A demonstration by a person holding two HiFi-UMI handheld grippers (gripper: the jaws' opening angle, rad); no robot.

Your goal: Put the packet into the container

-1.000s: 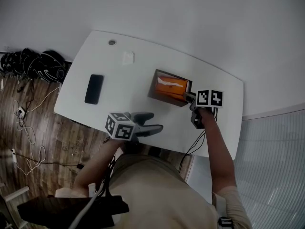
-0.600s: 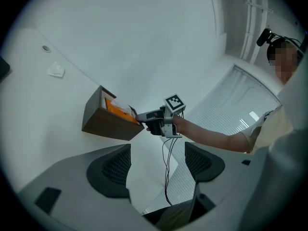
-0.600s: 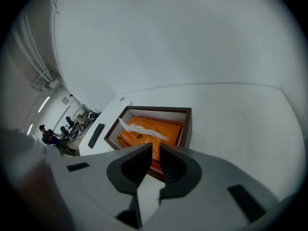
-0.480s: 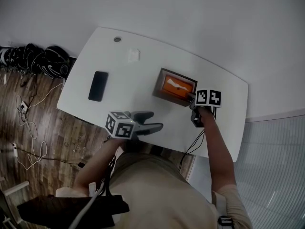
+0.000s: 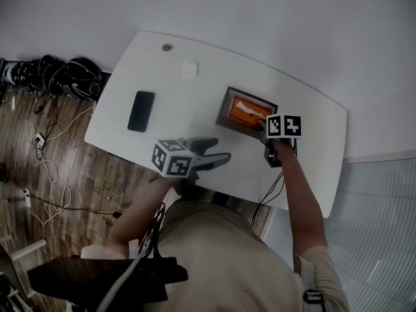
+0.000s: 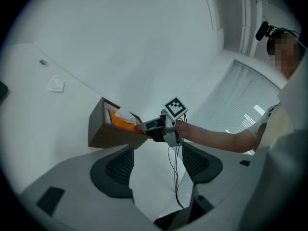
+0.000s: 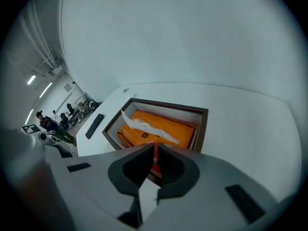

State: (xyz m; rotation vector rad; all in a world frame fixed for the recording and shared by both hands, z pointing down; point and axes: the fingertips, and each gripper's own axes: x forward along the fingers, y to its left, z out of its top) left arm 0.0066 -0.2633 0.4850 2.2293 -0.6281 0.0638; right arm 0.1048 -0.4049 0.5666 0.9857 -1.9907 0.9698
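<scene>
Packet (image 5: 246, 111): orange, flat, lying inside the container (image 5: 224, 112), with a white tissue (image 7: 144, 125) sticking up from its top. White table (image 5: 169, 90) carries everything, with wooden floor beside it and a pile of dark cables (image 5: 58, 77) at the far left corner. The container is a brown open-top box with a pale inside, sitting on the right half of the table. Right gripper (image 5: 262, 125) is at the container's near right corner, tilted down; its jaws have just been closing and now stand almost together, pinching a thin orange edge of the packet, seen clearly in the right gripper view (image 7: 155, 165). Left gripper (image 5: 220, 150) hovers over the table's near edge, well apart from the container, pointing roughly level toward it; its jaws have just closed a little but are wide apart with nothing between them (image 6: 156, 170). Black phone (image 5: 141, 110) lies flat on the left half of the table. A small crumpled white scrap (image 5: 190, 68) sits near the far edge.
</scene>
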